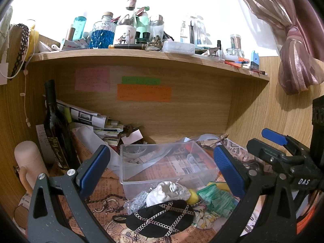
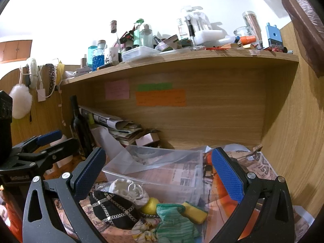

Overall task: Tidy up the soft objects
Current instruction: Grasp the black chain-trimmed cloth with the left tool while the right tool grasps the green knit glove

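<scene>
Both tools, left [image 1: 162,168] and right [image 2: 160,172], gape empty above soft objects [image 1: 172,208] crowding the clear bin's [image 1: 129,174] near wall.

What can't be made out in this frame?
- Sticky notes, both views: writing too small and blurred to read.
- Clear plastic bin, both views: contents blurred by the plastic sheet.
- Floral cloth, right wrist view: partly under the green cloth and black chain-trimmed pouch.

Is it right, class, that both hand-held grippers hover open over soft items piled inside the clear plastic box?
Not quite. Both views show the pile, including the black chain-trimmed pouch, lying in front of the clear plastic box, not inside. The left hand-held gripper and right hand-held gripper are open.
</scene>
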A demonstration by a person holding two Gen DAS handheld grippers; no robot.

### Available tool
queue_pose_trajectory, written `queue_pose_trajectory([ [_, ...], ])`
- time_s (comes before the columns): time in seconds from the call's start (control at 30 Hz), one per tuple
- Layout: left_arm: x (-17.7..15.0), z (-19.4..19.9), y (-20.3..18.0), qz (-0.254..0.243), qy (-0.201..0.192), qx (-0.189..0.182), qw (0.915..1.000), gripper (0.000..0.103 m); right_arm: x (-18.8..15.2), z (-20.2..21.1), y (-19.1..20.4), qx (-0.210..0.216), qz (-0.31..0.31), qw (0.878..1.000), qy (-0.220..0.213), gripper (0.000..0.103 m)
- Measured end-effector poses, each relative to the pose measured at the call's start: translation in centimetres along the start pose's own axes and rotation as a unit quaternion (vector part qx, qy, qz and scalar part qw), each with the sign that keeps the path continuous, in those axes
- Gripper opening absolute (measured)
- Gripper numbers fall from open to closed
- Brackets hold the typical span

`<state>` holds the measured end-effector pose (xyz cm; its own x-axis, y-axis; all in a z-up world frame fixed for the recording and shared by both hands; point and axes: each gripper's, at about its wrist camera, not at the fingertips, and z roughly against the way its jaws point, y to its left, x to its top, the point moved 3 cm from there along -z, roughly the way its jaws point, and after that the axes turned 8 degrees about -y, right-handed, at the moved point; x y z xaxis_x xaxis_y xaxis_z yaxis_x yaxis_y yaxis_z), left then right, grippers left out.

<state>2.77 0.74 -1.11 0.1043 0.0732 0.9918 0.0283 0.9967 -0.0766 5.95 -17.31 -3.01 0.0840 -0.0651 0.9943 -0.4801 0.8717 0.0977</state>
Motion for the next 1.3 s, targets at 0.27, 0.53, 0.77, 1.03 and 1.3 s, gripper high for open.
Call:
queue_pose_trajectory([
  [0.27,-2.4,-1.0,0.3,0.000,0.045,-0.008,0.9990,0.103,-2.6,-0.7,-2.3,-0.006,-0.033,0.998,0.052,0.103],
  [0.53,-7.5,-2.7,1.1,0.004,0.133,-0.002,0.9911,0.103,-7.1,-1.8,-3.7,-0.010,-0.056,0.989,0.137,0.103],
  [0.77,-11.2,-3.6,2.8,0.052,0.185,0.003,0.9813,0.103,-10.1,-2.1,-3.8,-0.009,-0.055,0.981,0.187,0.097],
  [1.03,-13.6,-5.0,4.2,0.058,0.219,0.022,0.9737,0.080,-12.8,-3.4,-3.8,-0.005,-0.047,0.969,0.243,0.065],
  [1.3,-14.4,-5.4,3.7,0.050,0.221,0.016,0.9738,0.059,-13.2,-4.7,-3.6,-0.003,-0.043,0.965,0.259,0.057],
])
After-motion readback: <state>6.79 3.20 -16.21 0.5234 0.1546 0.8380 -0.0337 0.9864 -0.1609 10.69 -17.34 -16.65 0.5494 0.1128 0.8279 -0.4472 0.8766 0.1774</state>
